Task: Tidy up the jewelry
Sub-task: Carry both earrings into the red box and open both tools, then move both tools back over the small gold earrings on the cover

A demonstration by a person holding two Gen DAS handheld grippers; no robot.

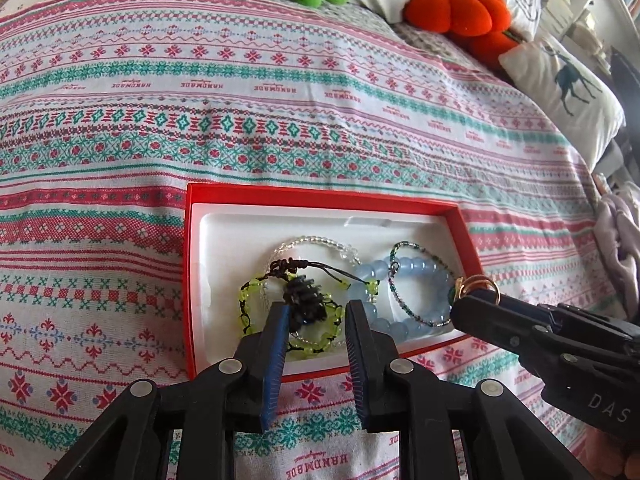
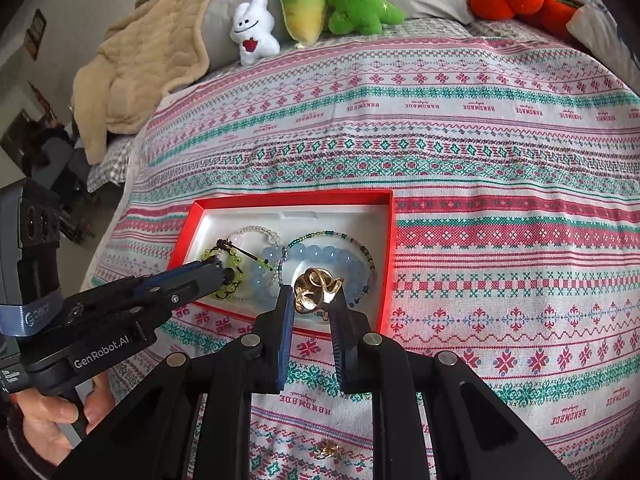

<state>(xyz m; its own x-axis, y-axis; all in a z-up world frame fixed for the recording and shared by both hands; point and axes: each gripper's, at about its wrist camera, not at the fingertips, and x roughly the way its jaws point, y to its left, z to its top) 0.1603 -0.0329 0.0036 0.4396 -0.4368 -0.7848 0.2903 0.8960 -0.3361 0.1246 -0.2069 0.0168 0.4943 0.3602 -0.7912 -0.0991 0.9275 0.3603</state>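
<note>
Gleaming gold ring (image 2: pixel 316 292) (looped, shiny) pinched in right tongs (image 2: pixel 311 300) over red box (image 2: pixel 386 240); left tongs (image 1: pixel 316 312) spread.

Bed w/ patterned cover (image 1: pixel 280 120): red box (image 1: pixel 320 197), gold ring (image 2: pixel 327 449), plushies (image 2: pixel 346 0).

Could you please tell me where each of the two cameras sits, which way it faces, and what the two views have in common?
Left wrist: on the left gripper, looking along its blue fingers at the red box; the right gripper enters from the right.
Right wrist: on the right gripper, looking at the gold ring between its fingers; the left gripper and hand show.
Shared: box, blue bead bracelet, patterned bedspread, plush toys.
</note>
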